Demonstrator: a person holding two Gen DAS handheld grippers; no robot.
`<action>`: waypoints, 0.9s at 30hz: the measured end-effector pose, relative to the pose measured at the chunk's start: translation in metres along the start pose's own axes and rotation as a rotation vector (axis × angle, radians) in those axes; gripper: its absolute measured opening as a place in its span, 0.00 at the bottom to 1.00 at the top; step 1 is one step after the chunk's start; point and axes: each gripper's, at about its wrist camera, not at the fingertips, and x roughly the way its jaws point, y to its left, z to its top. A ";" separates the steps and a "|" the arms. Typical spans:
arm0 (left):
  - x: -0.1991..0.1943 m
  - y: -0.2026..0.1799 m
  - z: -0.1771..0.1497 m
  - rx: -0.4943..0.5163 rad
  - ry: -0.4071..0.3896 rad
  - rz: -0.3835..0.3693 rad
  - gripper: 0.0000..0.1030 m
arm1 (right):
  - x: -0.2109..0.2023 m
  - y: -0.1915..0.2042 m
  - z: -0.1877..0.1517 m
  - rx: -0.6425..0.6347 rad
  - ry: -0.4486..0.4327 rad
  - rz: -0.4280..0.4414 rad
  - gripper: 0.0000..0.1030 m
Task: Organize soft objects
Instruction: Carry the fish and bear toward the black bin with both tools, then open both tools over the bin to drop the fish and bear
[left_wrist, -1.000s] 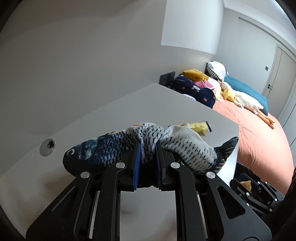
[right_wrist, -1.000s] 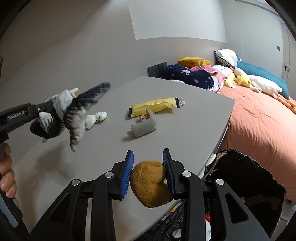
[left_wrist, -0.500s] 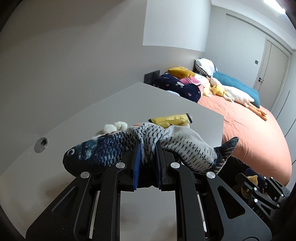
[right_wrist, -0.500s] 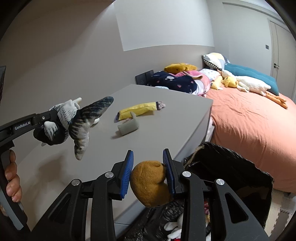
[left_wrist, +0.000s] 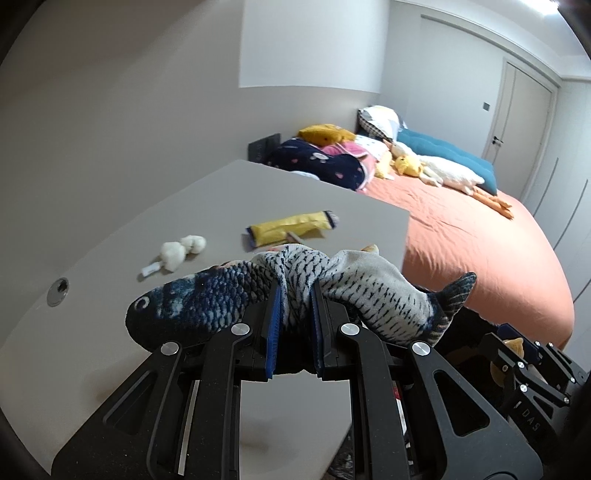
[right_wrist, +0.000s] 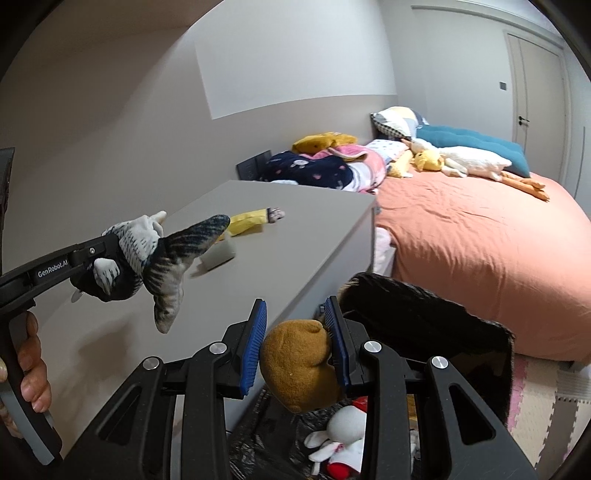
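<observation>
Left claw (left_wrist: 294, 325) clamped on a plush fish (left_wrist: 295, 291) at mid-body; dark blue head droops to one side, pale scaled tail (left_wrist: 452, 295) to the other. Fish held clear above the grey surface (left_wrist: 184, 206), near its front edge. From the right wrist view the same fish (right_wrist: 155, 258) hangs from the left claw (right_wrist: 110, 251), with a person's fingers (right_wrist: 33, 365) on the handle below.

Right claw (right_wrist: 295, 332) gripping a brown plush toy (right_wrist: 299, 365), blue pads (right_wrist: 255, 343) pressing in on both sides. Toy hangs just past the surface edge, above the open mouth of a black bag (right_wrist: 424, 314) standing between the surface and the bed (right_wrist: 480, 240). Inside the bag: a white plush rabbit (right_wrist: 343, 432) with a bit of red below it.

On the surface: a small white plush (left_wrist: 179, 251), a yellow pouch-like soft item (left_wrist: 291, 230) with a dark end, and a grey block (right_wrist: 219, 254) just beside it.

Bed has an orange sheet; pillows and several plush toys heaped at its head, among them a long white goose (right_wrist: 469, 160) and a teal cushion (right_wrist: 476, 142).
</observation>
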 end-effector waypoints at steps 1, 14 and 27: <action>0.000 -0.005 -0.001 0.006 0.001 -0.006 0.14 | -0.003 -0.005 -0.001 0.007 -0.003 -0.007 0.34; 0.005 -0.068 -0.007 0.115 0.020 -0.092 0.14 | -0.036 -0.056 -0.007 0.082 -0.035 -0.106 0.34; 0.007 -0.121 -0.024 0.226 0.058 -0.189 0.14 | -0.055 -0.090 -0.015 0.132 -0.041 -0.194 0.34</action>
